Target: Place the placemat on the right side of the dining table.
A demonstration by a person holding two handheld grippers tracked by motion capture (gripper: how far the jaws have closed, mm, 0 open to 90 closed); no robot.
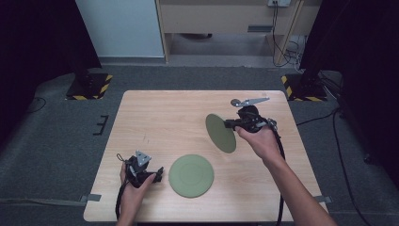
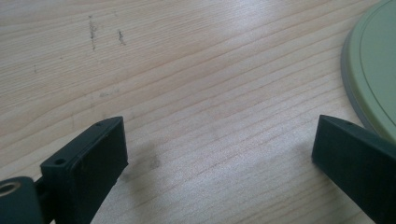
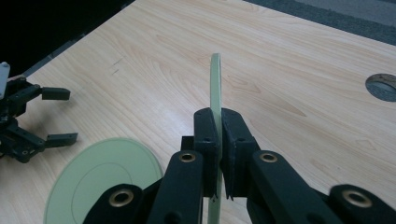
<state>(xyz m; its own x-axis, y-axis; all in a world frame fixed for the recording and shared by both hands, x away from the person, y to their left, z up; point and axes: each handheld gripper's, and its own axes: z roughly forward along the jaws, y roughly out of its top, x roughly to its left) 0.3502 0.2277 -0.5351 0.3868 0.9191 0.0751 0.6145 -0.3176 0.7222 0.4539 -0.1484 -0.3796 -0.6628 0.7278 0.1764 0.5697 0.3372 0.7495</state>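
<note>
The wooden table [image 1: 160, 117] has one green plate [image 1: 191, 175] lying flat near its front edge. The right gripper [image 3: 219, 140] pinches a second green plate [image 1: 220, 133] by its rim, held on edge above the table. The left gripper [image 1: 157, 174] sits spread wide beside the flat plate, holding nothing. The flat plate is cut off at the frame edge in the left gripper view.

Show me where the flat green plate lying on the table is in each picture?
High view: the flat round green plate lies near the table's front edge, beside the left tool.
Left gripper view: its rim curves in at the right edge.
Right gripper view: bottom left.
Shared landmark: the light wooden table.
</note>
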